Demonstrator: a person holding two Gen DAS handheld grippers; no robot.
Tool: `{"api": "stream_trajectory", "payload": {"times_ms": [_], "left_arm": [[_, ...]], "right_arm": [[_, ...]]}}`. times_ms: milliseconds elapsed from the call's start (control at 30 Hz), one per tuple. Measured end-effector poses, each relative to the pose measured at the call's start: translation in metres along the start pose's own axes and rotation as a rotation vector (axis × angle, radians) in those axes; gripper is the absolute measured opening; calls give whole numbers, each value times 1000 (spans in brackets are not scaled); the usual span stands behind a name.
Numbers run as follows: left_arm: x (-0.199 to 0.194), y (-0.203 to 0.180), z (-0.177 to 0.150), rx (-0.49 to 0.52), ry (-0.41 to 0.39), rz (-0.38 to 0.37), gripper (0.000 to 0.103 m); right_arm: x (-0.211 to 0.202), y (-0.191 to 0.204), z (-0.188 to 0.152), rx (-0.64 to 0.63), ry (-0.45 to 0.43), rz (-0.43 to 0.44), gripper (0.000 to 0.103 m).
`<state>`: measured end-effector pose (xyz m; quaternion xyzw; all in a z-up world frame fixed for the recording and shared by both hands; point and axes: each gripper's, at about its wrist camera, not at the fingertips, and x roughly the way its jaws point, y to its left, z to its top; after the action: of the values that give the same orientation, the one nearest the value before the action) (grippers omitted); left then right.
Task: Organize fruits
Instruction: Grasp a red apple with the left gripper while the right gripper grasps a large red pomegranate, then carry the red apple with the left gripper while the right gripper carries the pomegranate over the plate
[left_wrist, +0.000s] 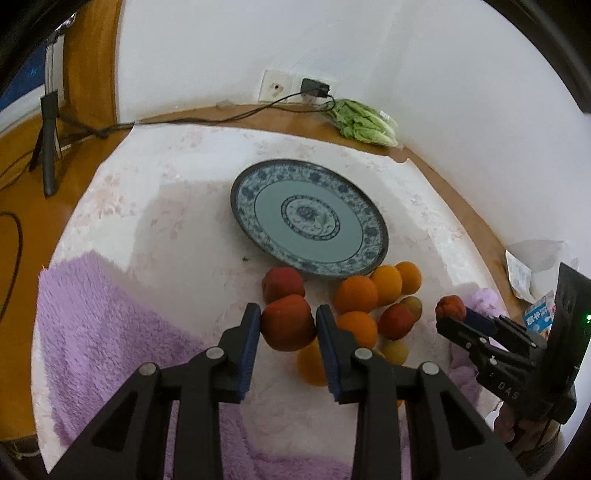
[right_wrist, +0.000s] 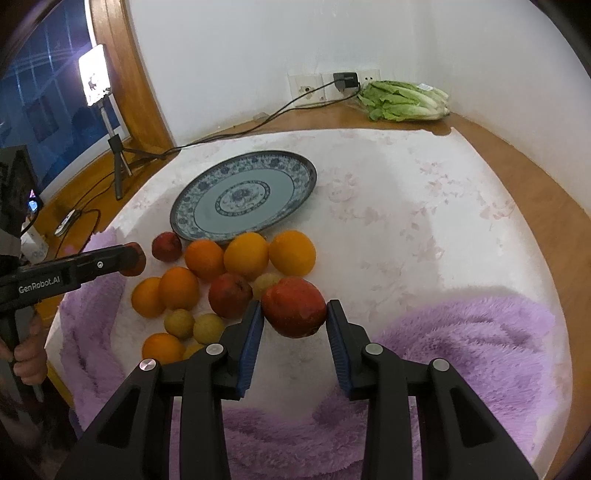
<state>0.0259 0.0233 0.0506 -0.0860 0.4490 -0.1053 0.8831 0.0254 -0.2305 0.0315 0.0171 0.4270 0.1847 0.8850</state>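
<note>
My left gripper is shut on a red apple and holds it above the white cloth, short of the blue-patterned plate. My right gripper is shut on another red apple, also short of the plate, which has nothing on it. Several oranges, red apples and small yellow fruits lie in a pile between the plate and the grippers. The right gripper with its apple shows at the right of the left wrist view. The left gripper shows at the left of the right wrist view.
A purple fluffy towel lies on the cloth near me. A lettuce lies at the back by the wall sockets, with a black cable along the wooden table edge. A light on a tripod stands at the left.
</note>
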Motion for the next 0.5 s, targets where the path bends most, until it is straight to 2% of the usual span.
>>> {"api": "stream_trajectory", "payload": {"times_ms": [500], "left_arm": [[-18,-18,44,94,-74,32,32]], "right_arm": [[-22,13,40,-25,-25,60,36]]}}
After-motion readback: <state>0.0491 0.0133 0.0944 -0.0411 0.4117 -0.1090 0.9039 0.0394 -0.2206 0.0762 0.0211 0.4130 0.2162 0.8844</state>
